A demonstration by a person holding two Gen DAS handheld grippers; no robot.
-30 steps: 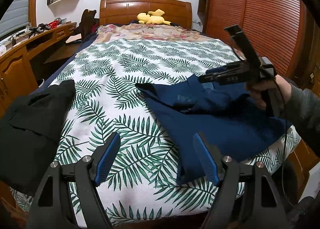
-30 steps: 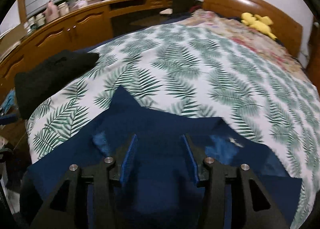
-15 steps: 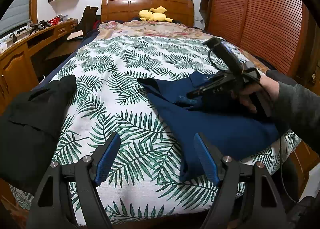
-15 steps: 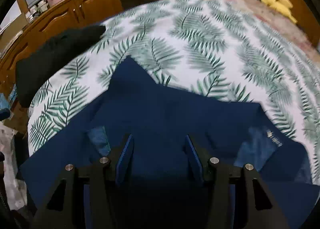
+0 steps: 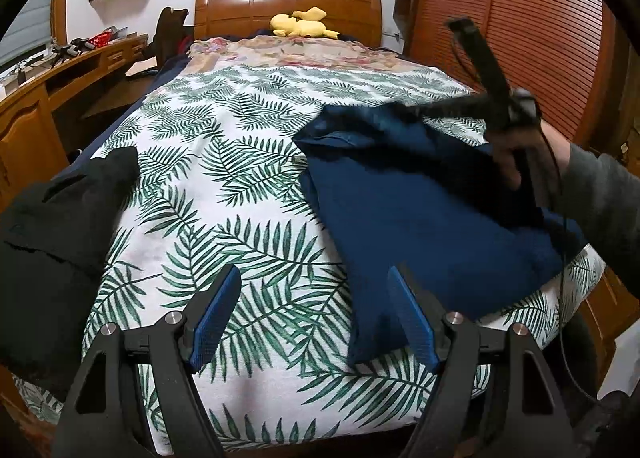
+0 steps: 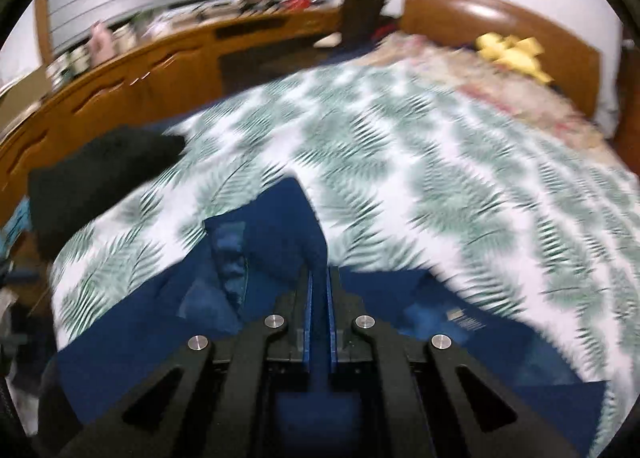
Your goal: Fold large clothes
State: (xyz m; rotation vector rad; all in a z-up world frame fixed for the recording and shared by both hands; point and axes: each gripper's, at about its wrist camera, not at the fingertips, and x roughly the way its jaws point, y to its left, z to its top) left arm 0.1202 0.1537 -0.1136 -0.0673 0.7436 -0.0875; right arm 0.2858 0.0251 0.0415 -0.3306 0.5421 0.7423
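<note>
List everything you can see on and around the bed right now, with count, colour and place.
blue garment: one, navy, right near part of the bed, one fold lifted
black garment: one, black, left near edge
bedspread: one, white with green ferns, over the bed
plush toy: one, yellow, at the headboard
headboard: one, brown wood, far end
desk: one, brown wood, left side
left gripper: jaws open, empty
right gripper: jaws shut on the blue garment

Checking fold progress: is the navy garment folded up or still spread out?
Partly folded: navy garment lies mostly flat on the bed, one edge doubled over, pinched in the right gripper.
</note>
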